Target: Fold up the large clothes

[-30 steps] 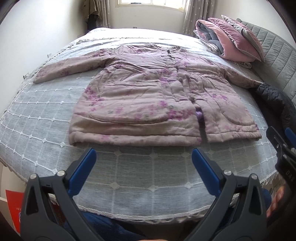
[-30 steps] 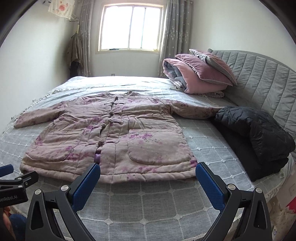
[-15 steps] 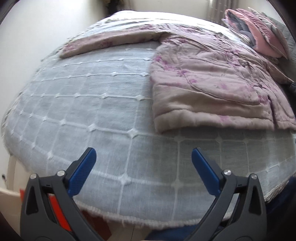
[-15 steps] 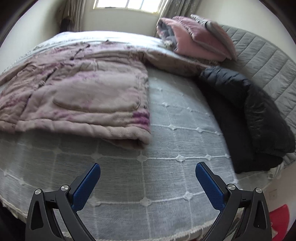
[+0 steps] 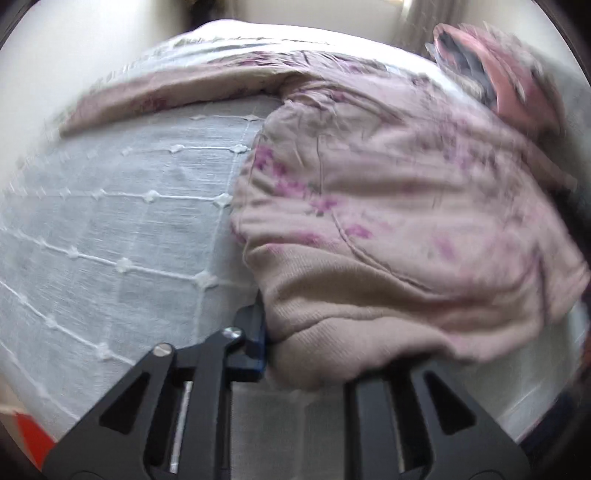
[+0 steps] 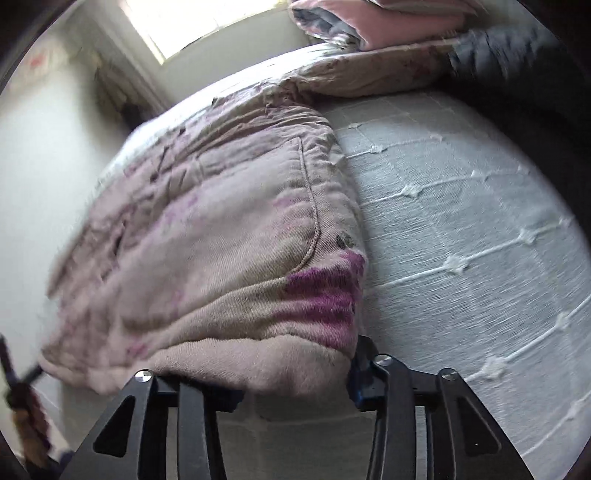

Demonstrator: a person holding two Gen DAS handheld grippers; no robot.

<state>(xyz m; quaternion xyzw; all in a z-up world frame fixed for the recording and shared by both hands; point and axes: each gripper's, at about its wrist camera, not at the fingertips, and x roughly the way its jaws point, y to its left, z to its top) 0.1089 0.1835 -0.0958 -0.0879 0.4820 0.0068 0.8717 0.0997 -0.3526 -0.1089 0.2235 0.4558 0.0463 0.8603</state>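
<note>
A padded pink coat with purple flowers (image 5: pixel 388 206) lies front-up on the bed. My left gripper (image 5: pixel 310 354) is shut on its bottom-left hem corner; one blue pad (image 5: pixel 255 332) shows beside the cloth, the other is hidden. My right gripper (image 6: pixel 295 384) is shut on the bottom-right hem corner of the coat (image 6: pixel 221 240), by a purple patch. The hem bunches up over both grippers. The left sleeve (image 5: pixel 166 96) lies out flat, the right sleeve (image 6: pixel 369 74) too.
A grey-white bedspread with a stitched grid (image 5: pixel 110 229) covers the bed. A folded pink quilt (image 5: pixel 517 74) lies at the head. A black jacket (image 6: pixel 535 66) lies at the right edge. A wall and a window (image 6: pixel 207 22) stand beyond.
Both grippers have moved in to the coat's hem and shut on its two bottom corners. They were open and apart from it before. The hem is now lifted and bunched.
</note>
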